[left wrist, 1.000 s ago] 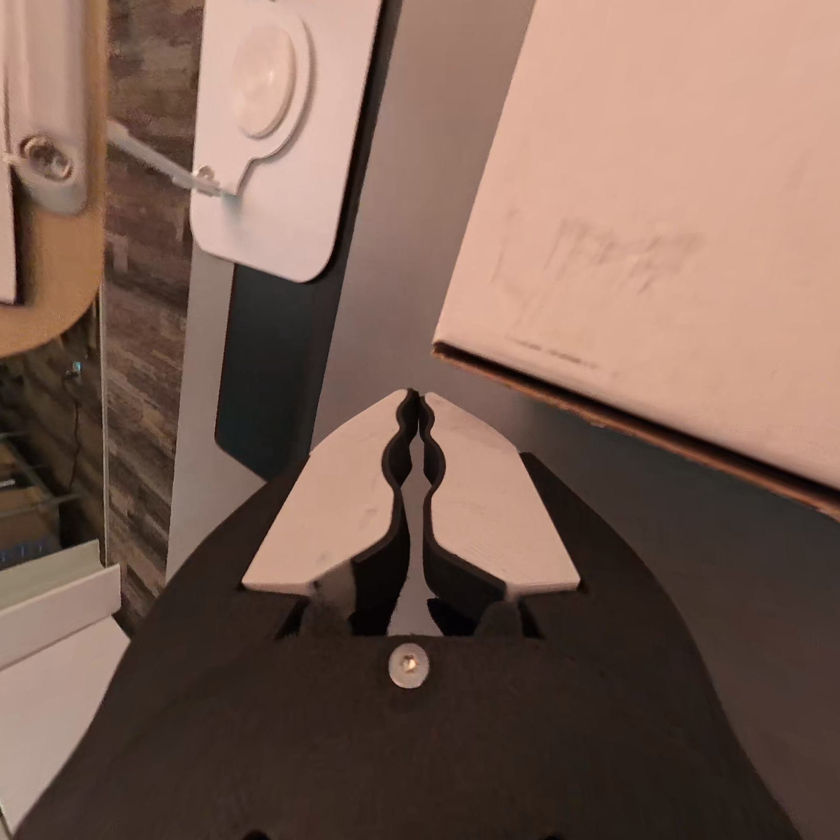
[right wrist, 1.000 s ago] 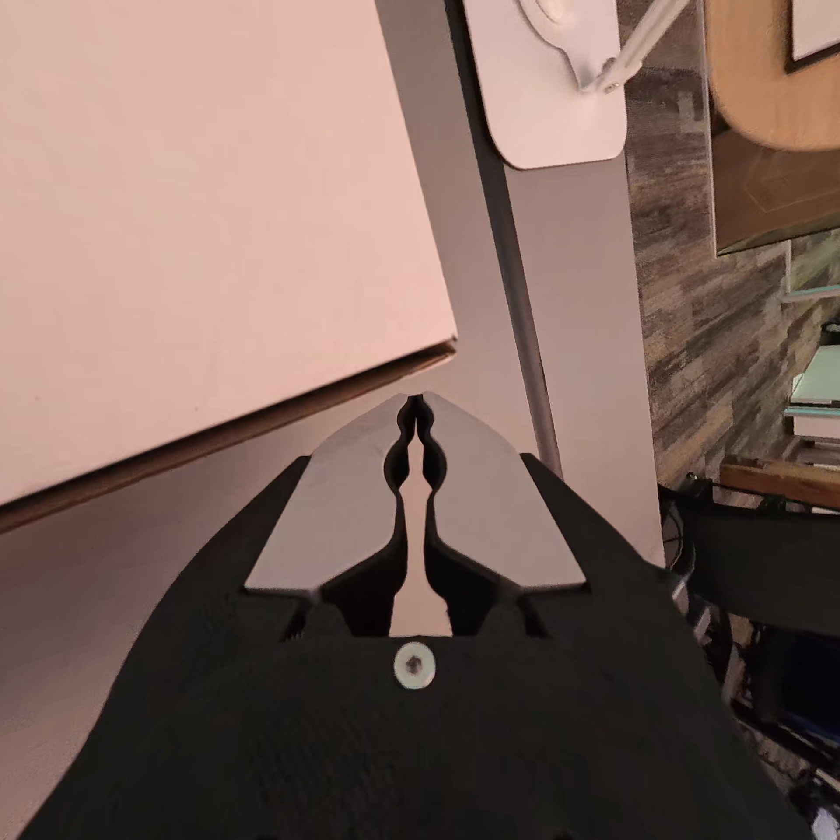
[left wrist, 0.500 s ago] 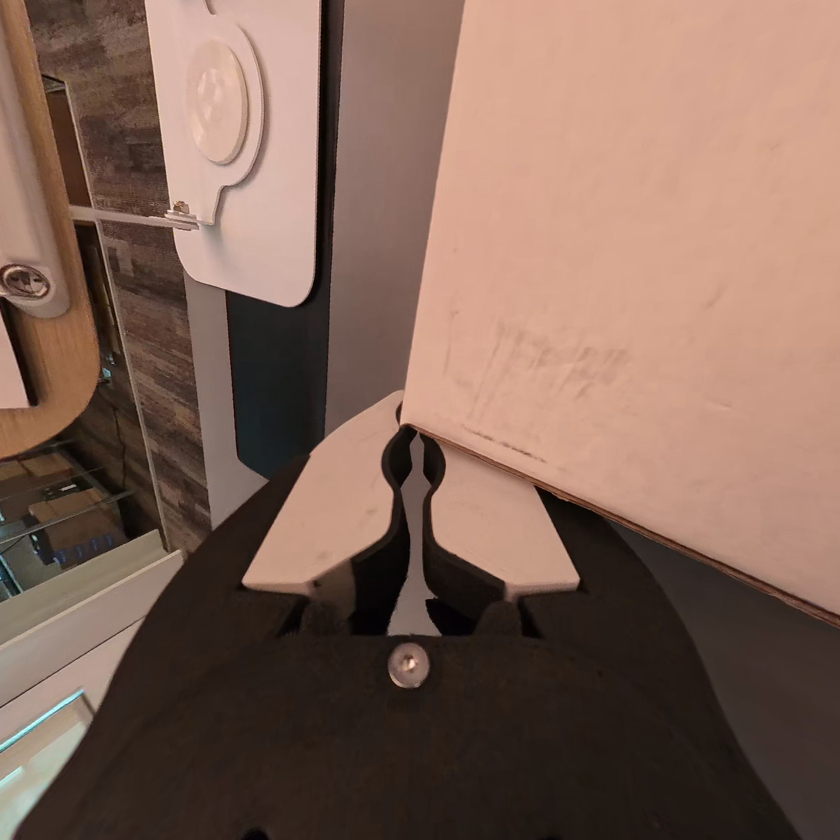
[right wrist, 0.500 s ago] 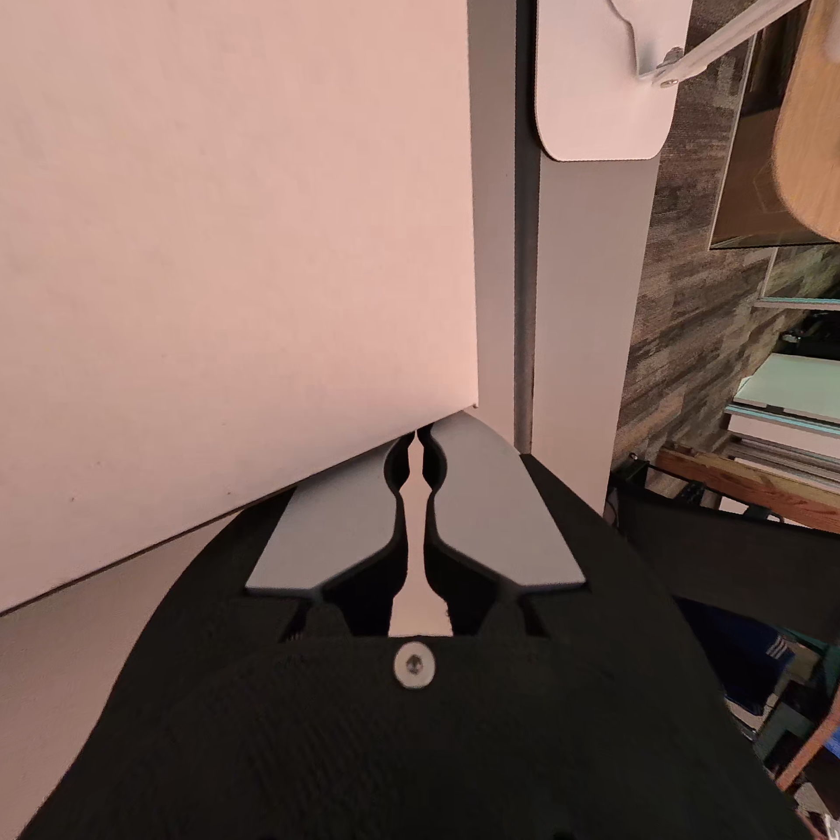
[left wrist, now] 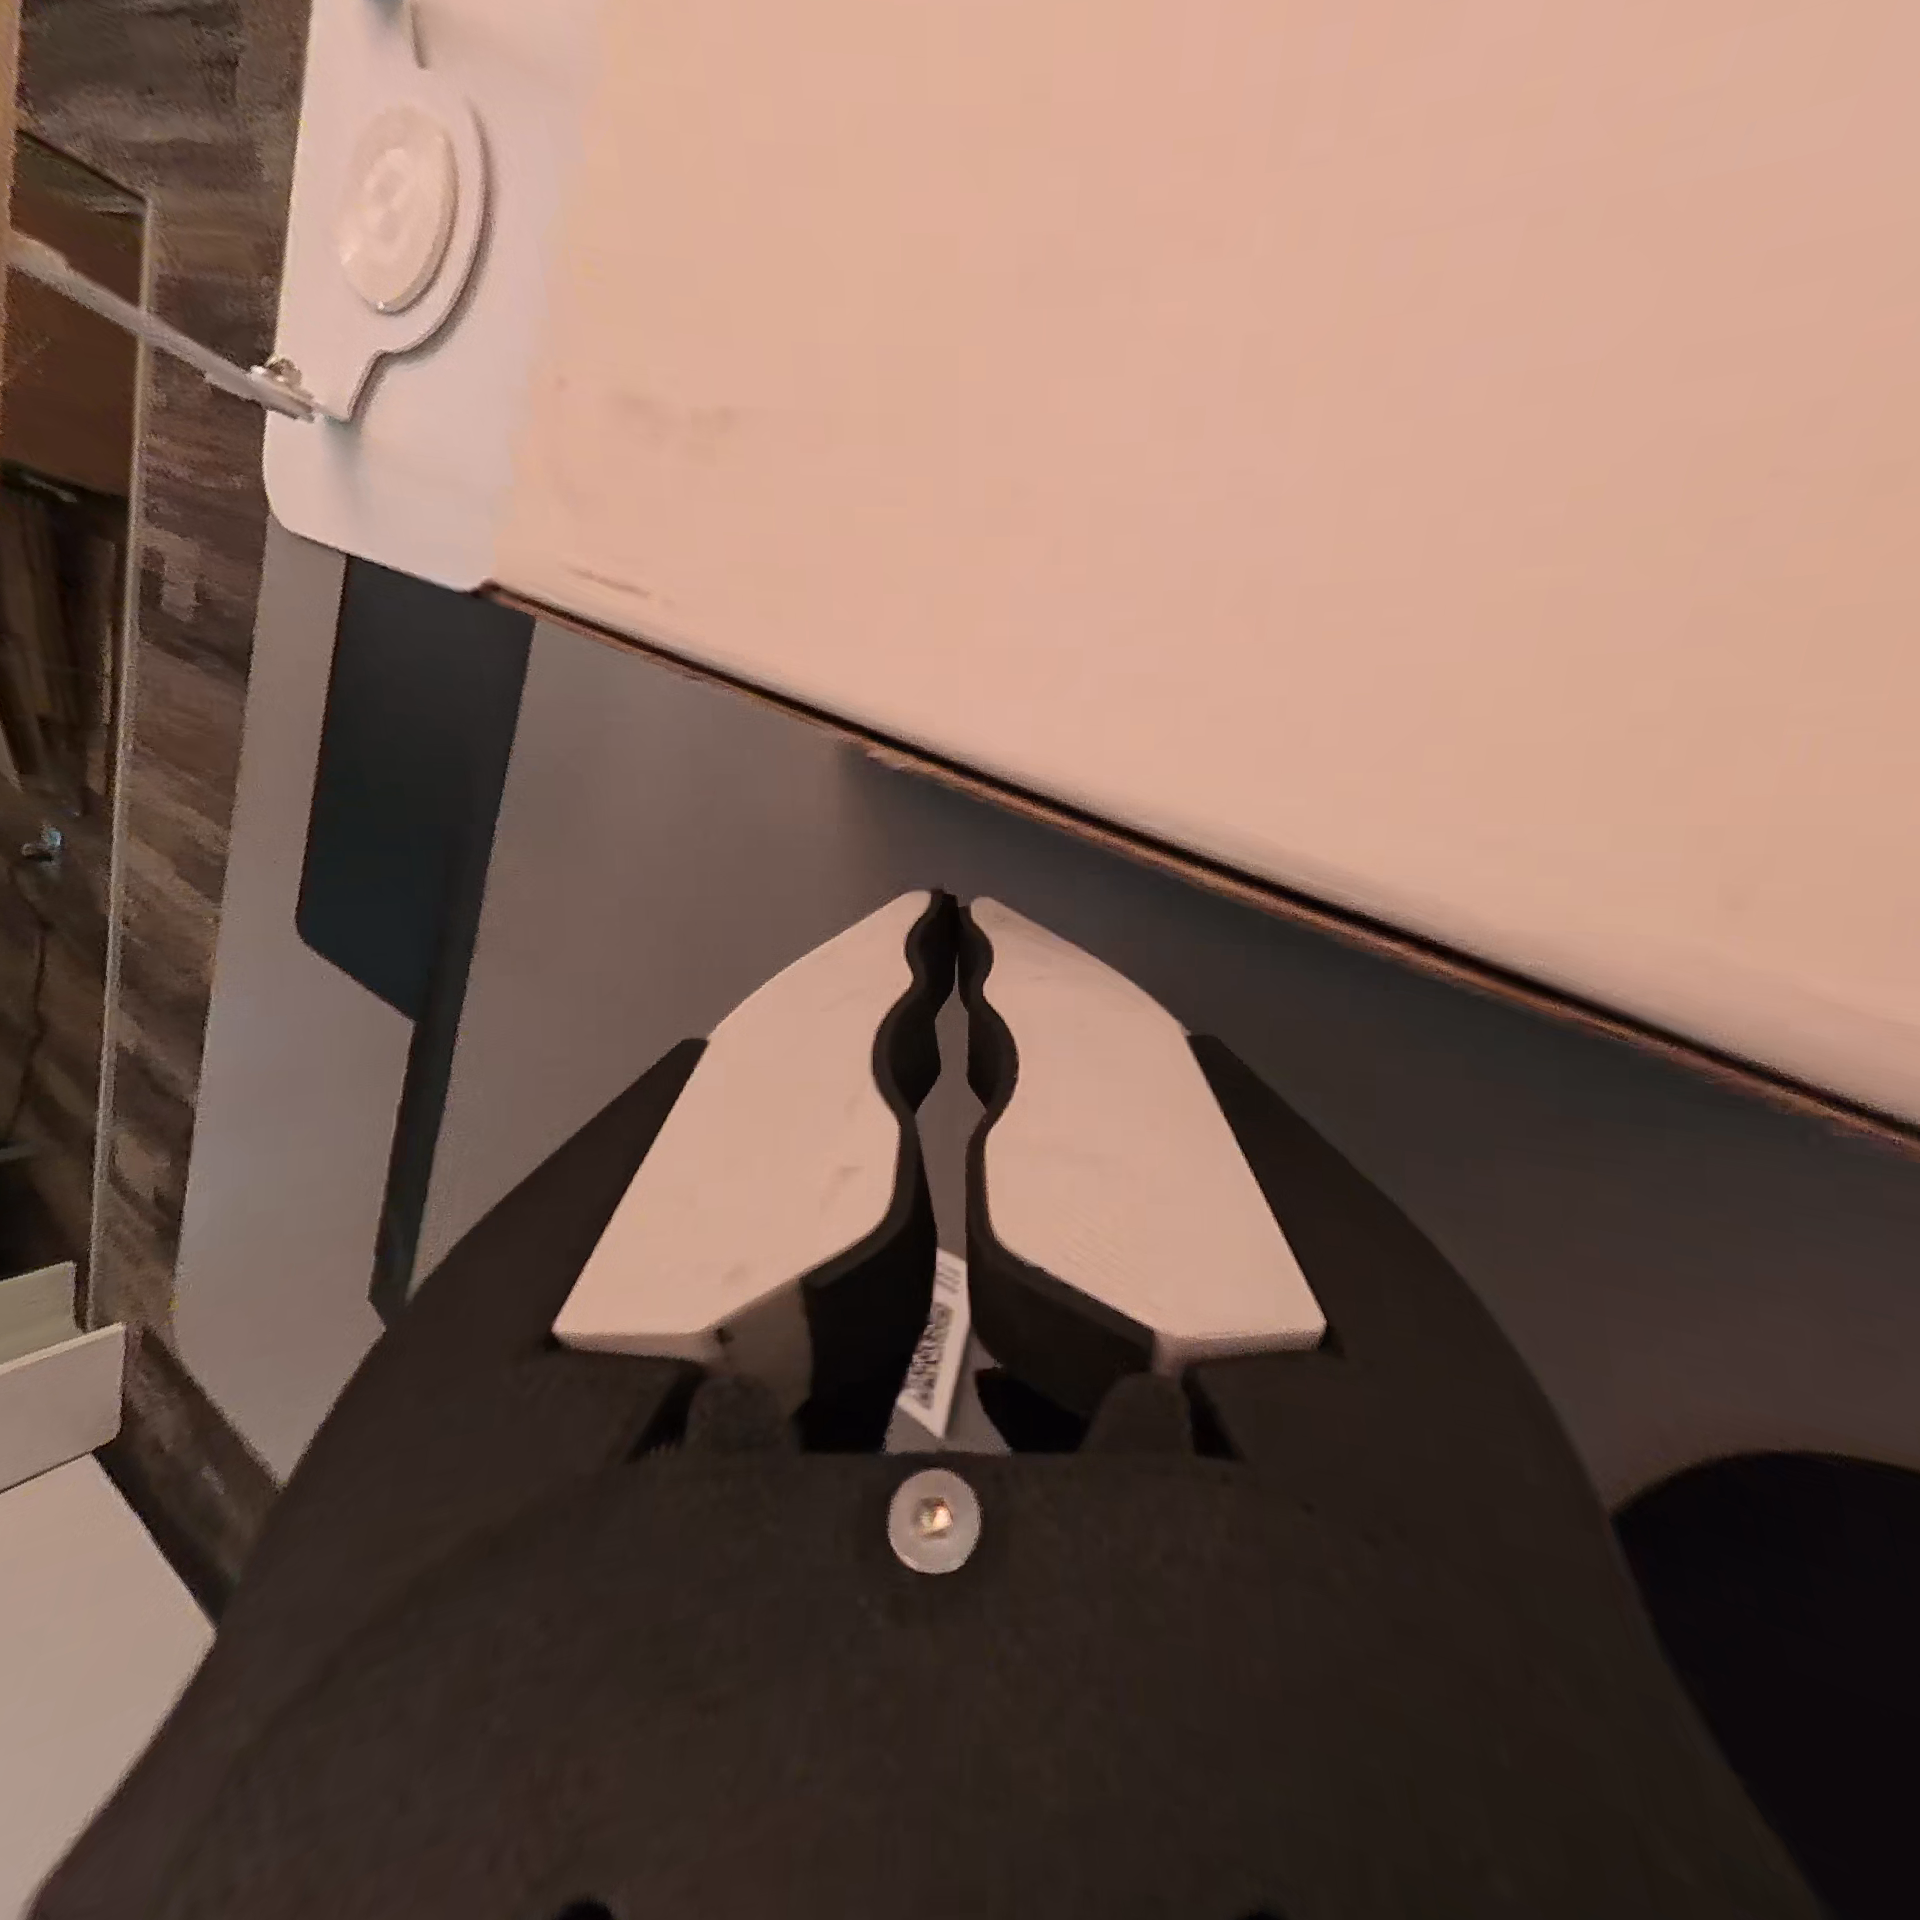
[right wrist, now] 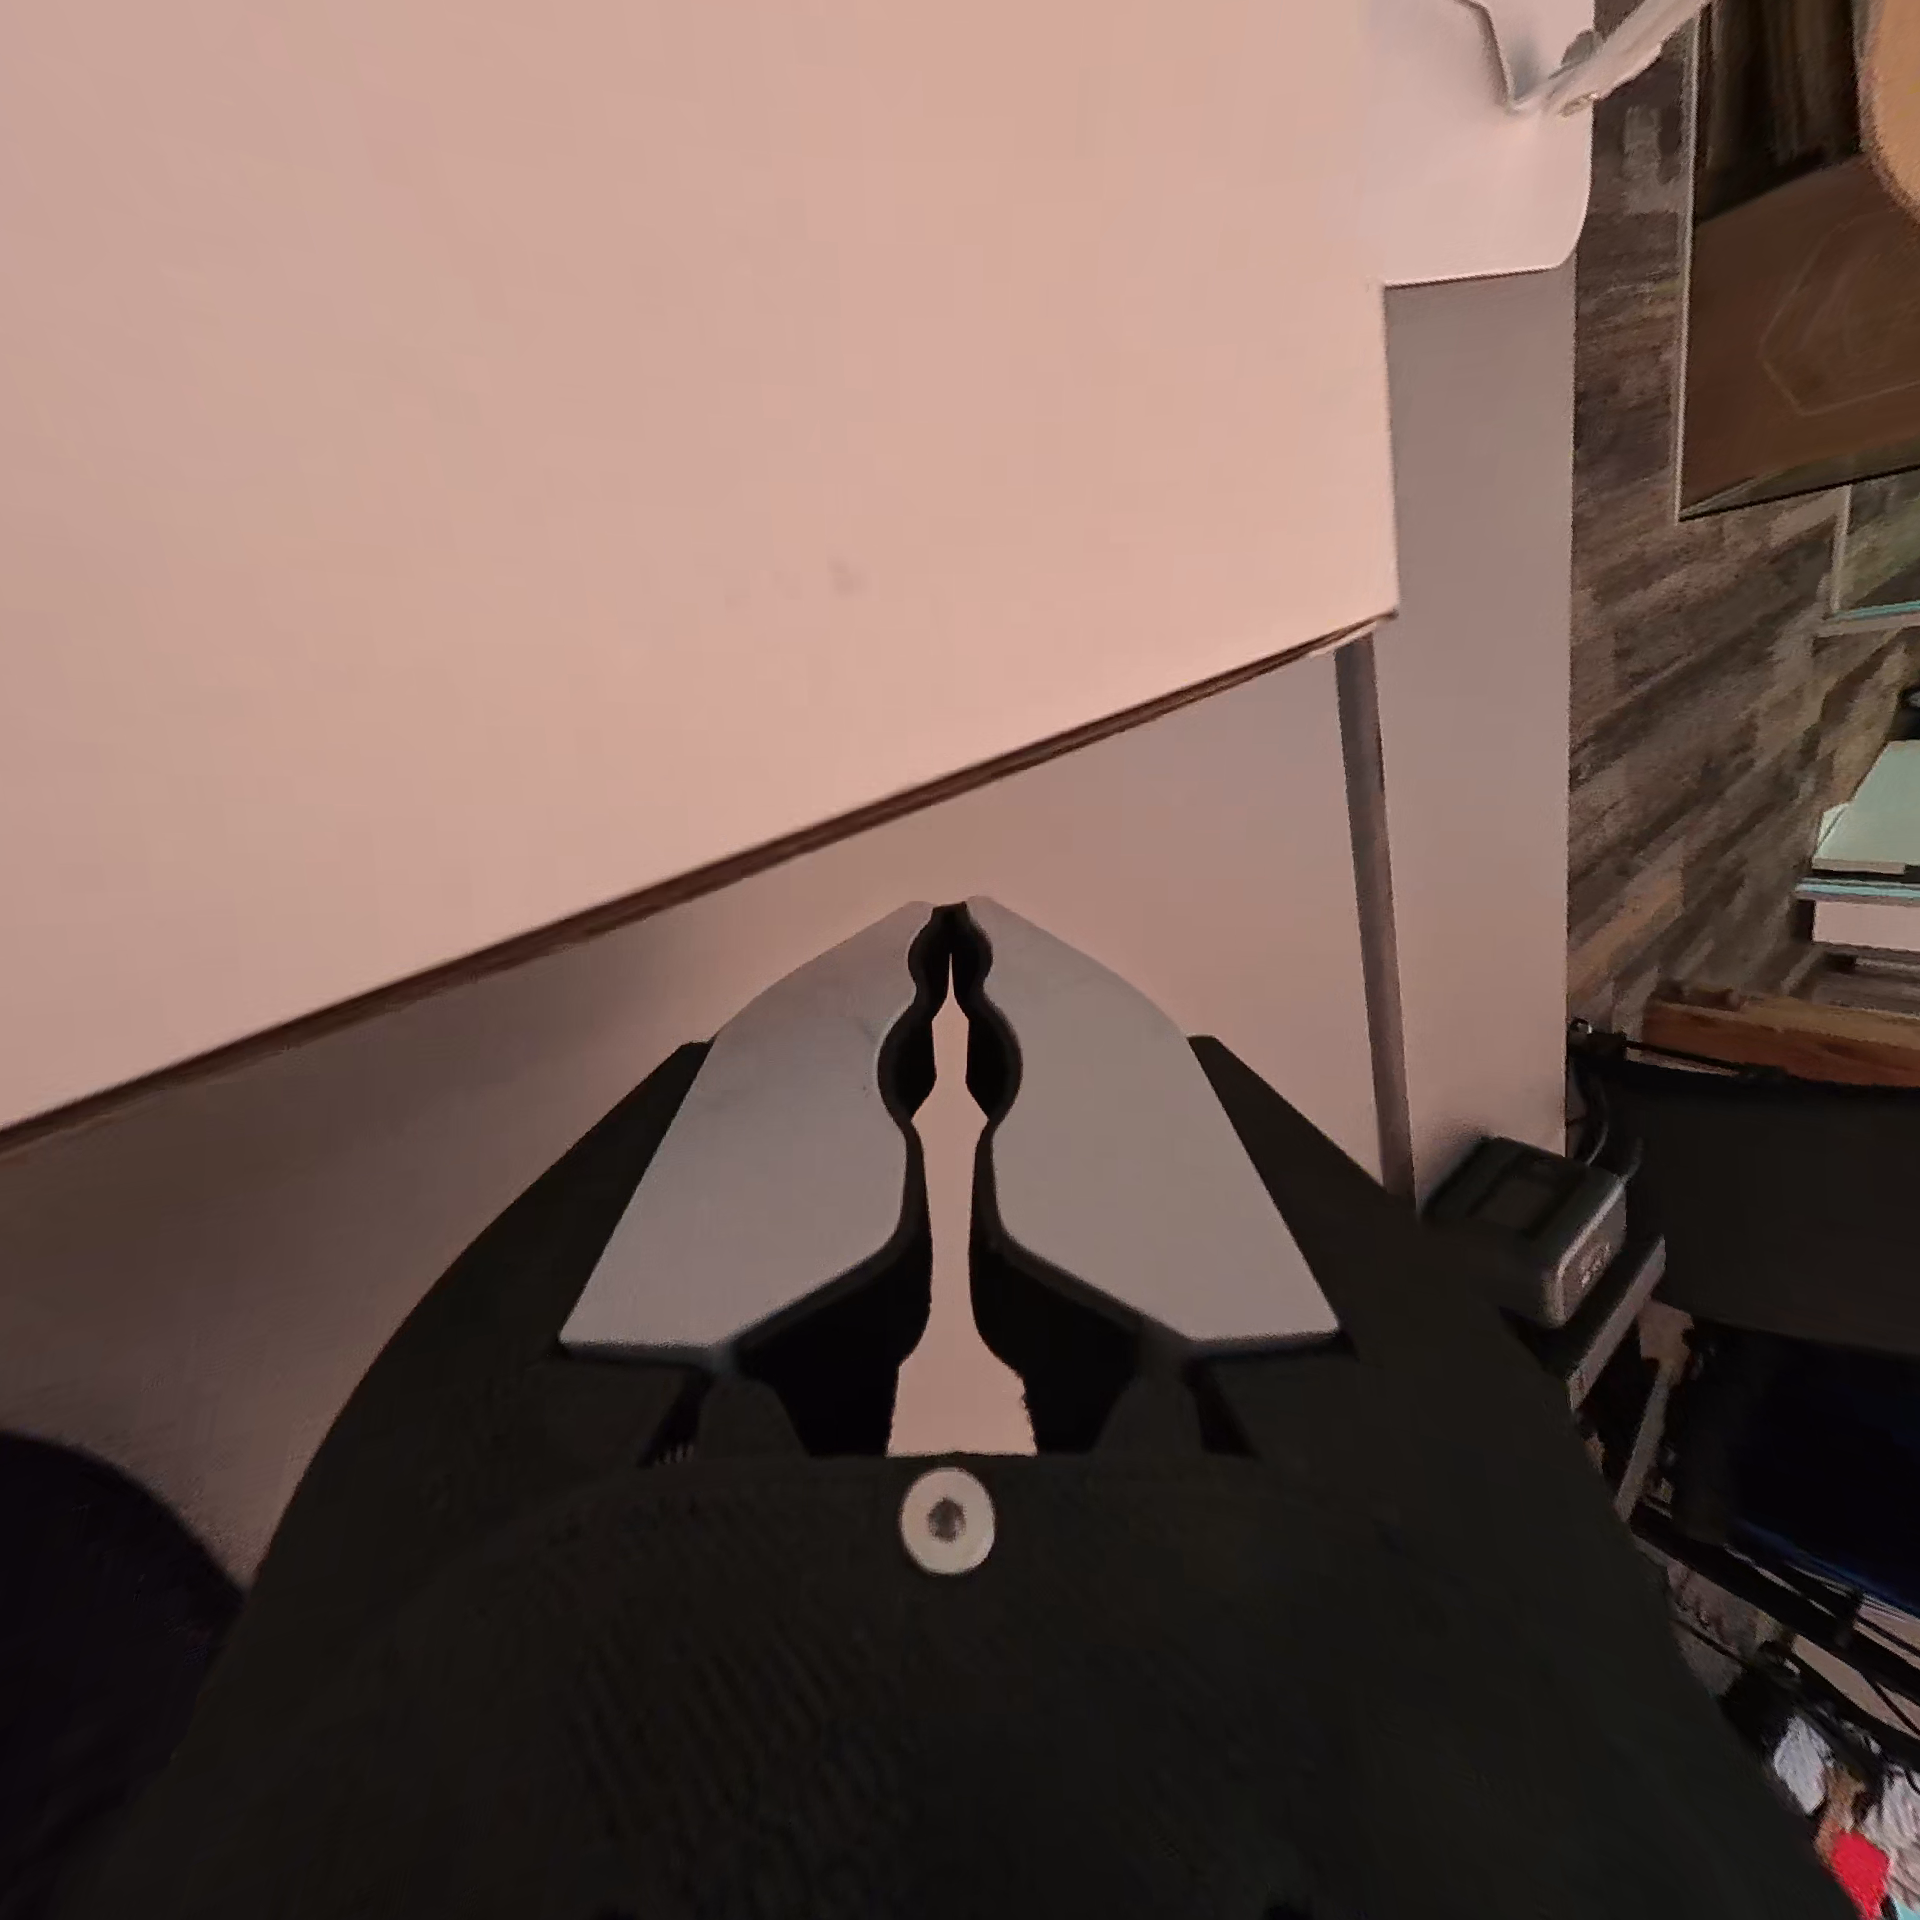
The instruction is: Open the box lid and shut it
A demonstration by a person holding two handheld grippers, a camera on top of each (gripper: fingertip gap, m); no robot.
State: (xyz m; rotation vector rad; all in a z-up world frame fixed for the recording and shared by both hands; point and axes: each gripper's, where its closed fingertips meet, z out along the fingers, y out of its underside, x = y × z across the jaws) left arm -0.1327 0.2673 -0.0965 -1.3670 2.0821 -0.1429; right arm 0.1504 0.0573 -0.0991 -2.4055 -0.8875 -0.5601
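Note:
A large white cardboard box fills the top of both views: in the left wrist view and in the right wrist view. Its brown-edged lower rim runs slantwise just above each gripper. My left gripper is shut and empty, its tips a short way below the box's edge, not touching it. My right gripper is shut and empty too, just below the edge near the box's right corner. I cannot tell the lid from the body of the box here.
The box rests on a grey table. A white plate-like fitting with a round disc sits beyond the box at the left. A small dark device lies at the table's right edge. The floor is wood-patterned, with clutter to the right.
Half a second ago both grippers' tips were tucked under the box's edge. Now both have drawn back and sit clear below it, and the box's edge lies lower and flatter.

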